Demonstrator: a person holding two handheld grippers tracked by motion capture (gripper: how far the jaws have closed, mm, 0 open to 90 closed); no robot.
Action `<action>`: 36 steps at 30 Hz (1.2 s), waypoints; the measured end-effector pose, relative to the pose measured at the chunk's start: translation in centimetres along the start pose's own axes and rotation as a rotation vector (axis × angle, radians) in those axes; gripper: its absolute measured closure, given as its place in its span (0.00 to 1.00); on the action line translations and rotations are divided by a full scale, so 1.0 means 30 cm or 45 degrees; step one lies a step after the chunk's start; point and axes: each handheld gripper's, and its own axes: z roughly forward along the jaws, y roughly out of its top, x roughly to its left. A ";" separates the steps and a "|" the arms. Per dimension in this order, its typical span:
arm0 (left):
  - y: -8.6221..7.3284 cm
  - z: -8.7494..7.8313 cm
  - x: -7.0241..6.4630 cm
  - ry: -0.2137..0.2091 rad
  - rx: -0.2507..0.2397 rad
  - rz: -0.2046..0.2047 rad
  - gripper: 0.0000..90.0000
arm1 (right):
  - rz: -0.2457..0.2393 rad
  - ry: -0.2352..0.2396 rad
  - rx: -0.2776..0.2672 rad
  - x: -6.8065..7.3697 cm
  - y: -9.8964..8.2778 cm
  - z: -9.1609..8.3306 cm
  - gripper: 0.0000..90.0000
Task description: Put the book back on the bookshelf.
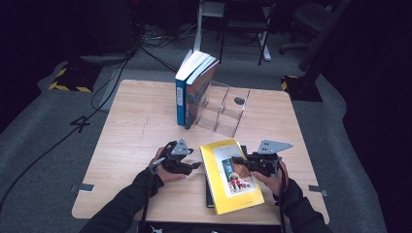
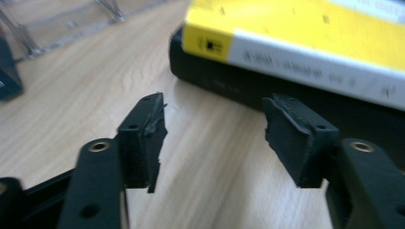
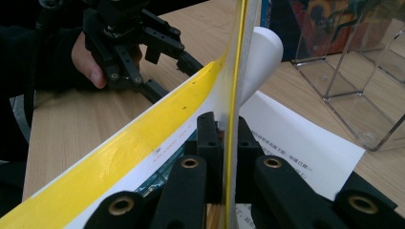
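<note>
Yellow book (image 1: 232, 176) on black book (image 1: 209, 193), long axis running away from the person; its cover is clamped by right gripper (image 3: 228, 143). Left gripper (image 2: 215, 133) is parted, empty, beside the spine.

Yellow paperback (image 1: 232, 175) is stacked on a black book (image 2: 248, 90) at the near edge of the wooden table, slightly askew, spine toward the left. A picture is printed on the yellow front cover, and the spine is part yellow, part white with small print. The front cover (image 3: 143, 138) is lifted along its right edge and bowed upward, pinched between black pads, with a white page (image 3: 305, 148) exposed underneath. The black book lies flat, closed, mostly covered.
</note>
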 end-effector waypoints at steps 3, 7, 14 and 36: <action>0.017 -0.004 0.011 0.018 -0.033 0.011 0.52 | -0.028 -0.008 -0.020 0.008 0.017 0.001 0.96; 0.035 -0.012 0.023 0.004 -0.105 0.011 0.65 | -0.045 0.001 -0.073 0.005 0.034 -0.017 0.96; 0.075 0.003 0.058 -0.015 -0.160 -0.030 0.67 | -0.090 -0.001 -0.147 0.014 0.049 -0.027 0.96; 0.323 -0.097 0.038 -0.076 -0.387 0.082 1.00 | -0.212 -0.035 -0.145 0.009 0.119 -0.086 0.86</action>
